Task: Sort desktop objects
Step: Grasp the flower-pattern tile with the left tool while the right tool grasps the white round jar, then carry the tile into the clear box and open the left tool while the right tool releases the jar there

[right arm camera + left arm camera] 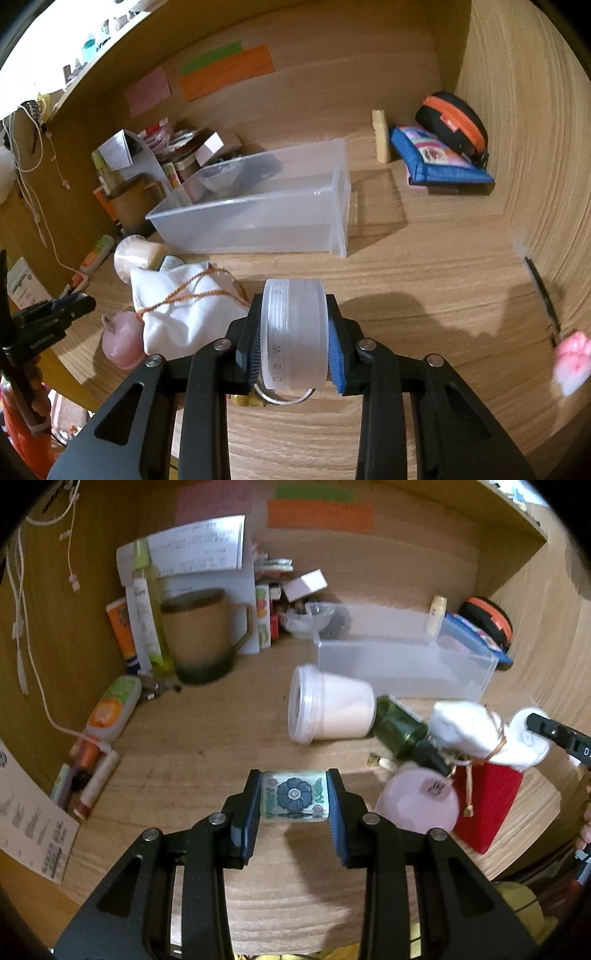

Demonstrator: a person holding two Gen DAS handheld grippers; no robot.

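Note:
My left gripper [294, 805] is shut on a small white jar with a blue flower pattern [294, 799], held above the wooden desk. My right gripper [293, 336] is shut on a frosted round jar [293, 332], held above the desk in front of the clear plastic bin [258, 218], which also shows in the left wrist view [402, 664]. The right gripper's tip shows at the right edge of the left wrist view [554, 734]. A white cloth pouch [181, 310], a pink round object [122, 343], a green bottle [399, 727] and a tipped-over clear jar of pale powder [328, 709] lie on the desk.
A brown mug [201, 635], tubes and papers crowd the back left corner. A red box [487, 805] sits by the pouch. A blue pouch [436, 158], an orange-and-black case [454, 122] and a cream stick [380, 136] sit at the back right. A pink toy [572, 362] lies far right.

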